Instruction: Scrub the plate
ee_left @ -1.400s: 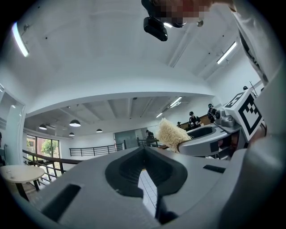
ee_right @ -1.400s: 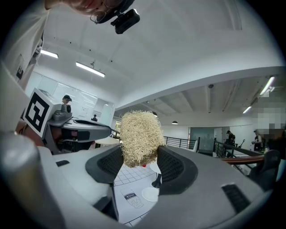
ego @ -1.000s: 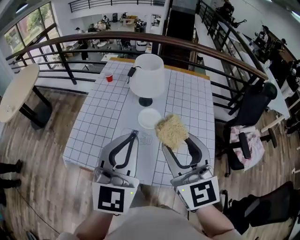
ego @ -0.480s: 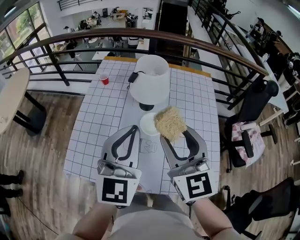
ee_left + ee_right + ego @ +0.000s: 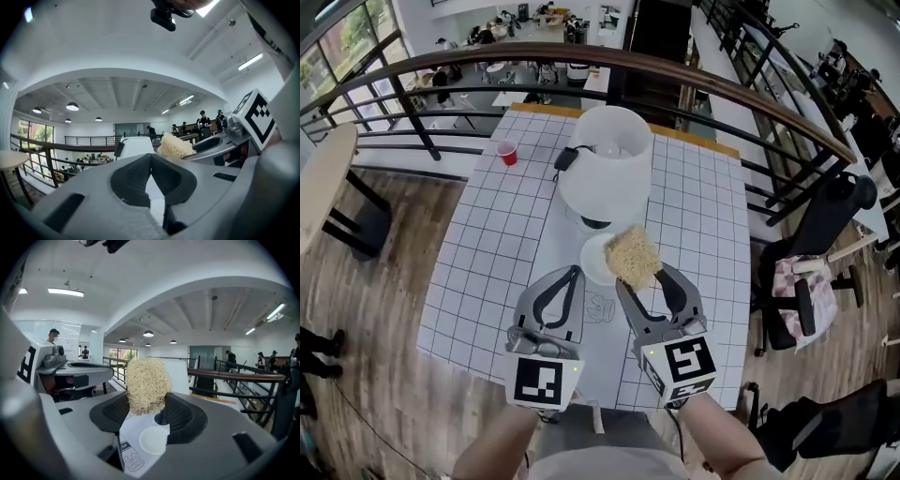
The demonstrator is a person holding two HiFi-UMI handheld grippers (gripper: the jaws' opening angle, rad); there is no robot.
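A small white plate lies on the gridded white table, just in front of a lamp's base. My right gripper is shut on a tan fibrous scrubber, which hangs over the plate's right edge in the head view. In the right gripper view the scrubber fills the gap between the jaws, and the plate shows below it. My left gripper is shut with nothing in it, its tip just left of the plate. In the left gripper view the jaws meet, with the scrubber beyond them.
A tall white lamp stands right behind the plate, with a black plug beside it. A red cup sits at the far left of the table. A railing runs behind the table. An office chair is to the right.
Both grippers have moved forward over the table. The scrubber, earlier to the right of and nearer than the plate, now overlaps the plate's right edge.
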